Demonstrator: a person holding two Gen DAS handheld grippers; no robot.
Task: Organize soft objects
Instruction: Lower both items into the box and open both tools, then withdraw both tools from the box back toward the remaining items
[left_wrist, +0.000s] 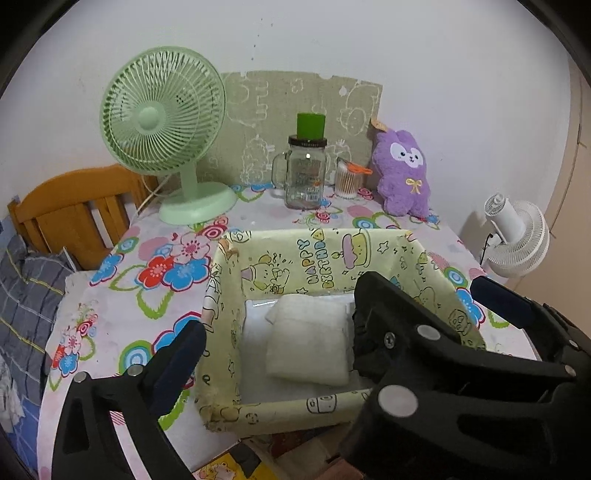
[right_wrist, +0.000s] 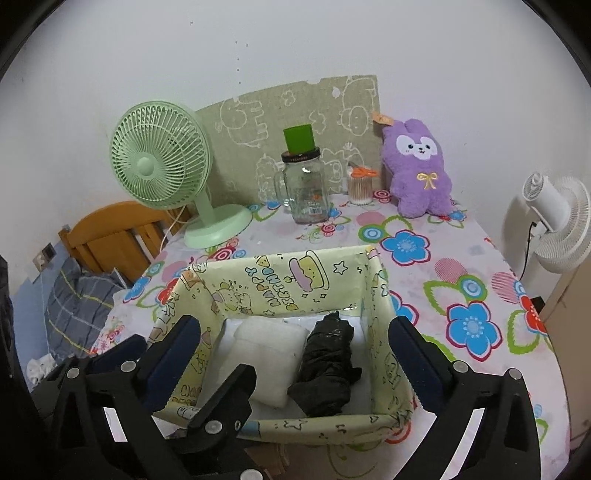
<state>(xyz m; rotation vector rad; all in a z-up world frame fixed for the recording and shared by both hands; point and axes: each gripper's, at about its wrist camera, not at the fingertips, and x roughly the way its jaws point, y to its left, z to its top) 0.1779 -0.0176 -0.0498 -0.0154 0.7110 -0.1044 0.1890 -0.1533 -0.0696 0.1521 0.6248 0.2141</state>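
While both grippers hang over the near edge of the table, the floral plastic tablecloth (right_wrist: 461, 280), white with blue, red and pink blossoms, fills most of either view. On it at six o'clock stands a pale yellow paper-covered box (right_wrist: 280, 280) printed with cartoon birthday drawings. Inside lie a folded white cloth (right_wrist: 269, 350) and, at its three o'clock and just beside it, a crumpled black cloth bundle (right_wrist: 325, 365).

The left gripper (left_wrist: 354, 314) stands wide open, nothing between its fingers; the right gripper (right_wrist: 295, 343) is equally wide, straddling the box with both cloths lying free below.

At twelve o'clock sit a clear glass mug-jar (right_wrist: 304, 188) with a green cap, a small clear cup of cotton swabs (right_wrist: 361, 188) and a purple plush rabbit (right_wrist: 417, 170), leaning on a green cartoon-printed board (right_wrist: 258, 122) against the white wall. A mint-green desk fan (right_wrist: 162, 166) stands at ten o'clock, a white fan (right_wrist: 557, 218) at three o'clock off the table, and an orange wooden headboard (right_wrist: 110, 232) with grey checked bedding (right_wrist: 77, 302) at nine o'clock.
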